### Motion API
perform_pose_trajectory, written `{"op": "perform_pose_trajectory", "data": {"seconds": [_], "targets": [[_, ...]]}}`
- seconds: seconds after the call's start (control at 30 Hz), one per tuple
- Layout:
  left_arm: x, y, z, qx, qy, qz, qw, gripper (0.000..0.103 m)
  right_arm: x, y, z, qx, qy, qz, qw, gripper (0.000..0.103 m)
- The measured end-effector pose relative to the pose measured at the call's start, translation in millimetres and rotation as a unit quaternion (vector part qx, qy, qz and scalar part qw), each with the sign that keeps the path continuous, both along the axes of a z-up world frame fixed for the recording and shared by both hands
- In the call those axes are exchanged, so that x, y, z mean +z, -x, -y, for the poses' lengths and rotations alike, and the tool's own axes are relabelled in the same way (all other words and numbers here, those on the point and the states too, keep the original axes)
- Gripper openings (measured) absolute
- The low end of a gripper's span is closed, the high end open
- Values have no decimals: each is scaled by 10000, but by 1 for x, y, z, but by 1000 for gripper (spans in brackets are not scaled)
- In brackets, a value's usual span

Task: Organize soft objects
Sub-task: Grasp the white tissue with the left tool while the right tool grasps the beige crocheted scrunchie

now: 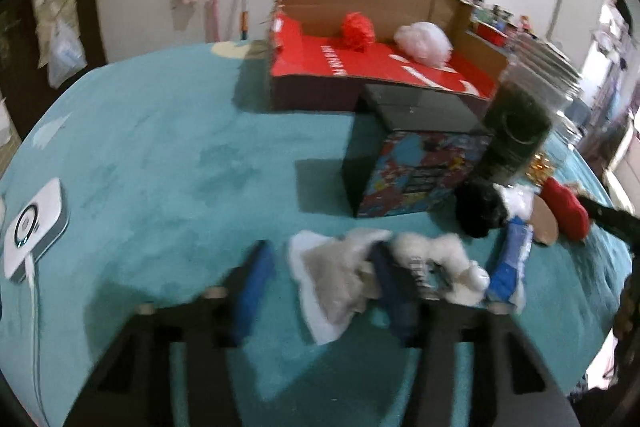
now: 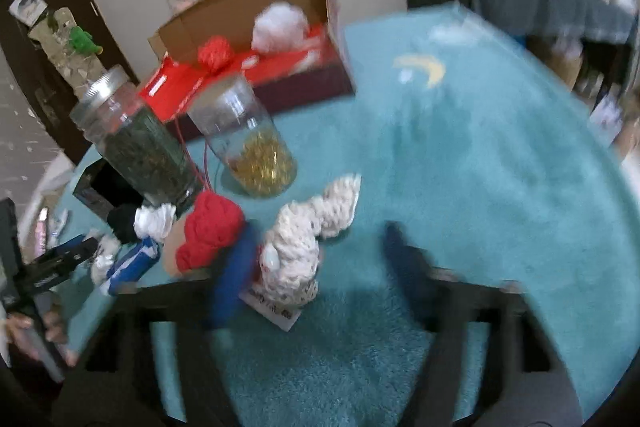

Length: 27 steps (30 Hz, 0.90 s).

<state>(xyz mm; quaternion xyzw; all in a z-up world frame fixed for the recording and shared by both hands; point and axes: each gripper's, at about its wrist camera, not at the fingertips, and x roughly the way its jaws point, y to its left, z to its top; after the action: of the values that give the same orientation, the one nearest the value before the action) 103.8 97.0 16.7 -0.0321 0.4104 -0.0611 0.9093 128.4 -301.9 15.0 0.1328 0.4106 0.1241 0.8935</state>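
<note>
Hovering over the teal tabletop (image 1: 168, 155), your left gripper (image 1: 320, 279) brackets a grey-white soft toy (image 1: 336, 275), jaws apart and not pressing. Your right gripper (image 2: 320, 263) stands apart around a cream crocheted toy (image 2: 296, 247), its left finger against it.

right gripper (image 2: 320, 267): blue fingers spread, blurred, over the teal blanket (image 2: 480, 155)
between the fingers: white knitted toy (image 2: 296, 251) on a paper tag
by the left finger: red knitted toy (image 2: 208, 231)
behind: jar of gold tinsel (image 2: 256, 155), jar of dark stuff (image 2: 140, 143)
far back: cardboard box (image 2: 256, 27) holding a red pom-pom (image 2: 216, 53) and a white pom-pom (image 2: 280, 27)
</note>
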Motion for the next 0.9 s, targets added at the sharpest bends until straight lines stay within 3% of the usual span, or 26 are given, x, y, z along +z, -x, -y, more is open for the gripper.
{"op": "perform_pose_trajectory", "data": {"seconds": [0.07,0.1,0.37,0.57,0.9], "targets": [[3,0,4,-80,-88,24,9999,24,2,0,4,24,-192,52,9998,19],[5,0,6,-98,-115,48,9999,21,3,0,5,57,-248,64,9997,18],[31,5,15,-352,74,370,9987,20,30,8,1,147,-268,554,9980,16],[47,10,40,-895,282,518,9942,20,51,20,-14,555,-387,929,9934,16],[42,4,94,-1754,662,438,9813,20,43,16,-59,1447,-771,824,9830,16]]}}
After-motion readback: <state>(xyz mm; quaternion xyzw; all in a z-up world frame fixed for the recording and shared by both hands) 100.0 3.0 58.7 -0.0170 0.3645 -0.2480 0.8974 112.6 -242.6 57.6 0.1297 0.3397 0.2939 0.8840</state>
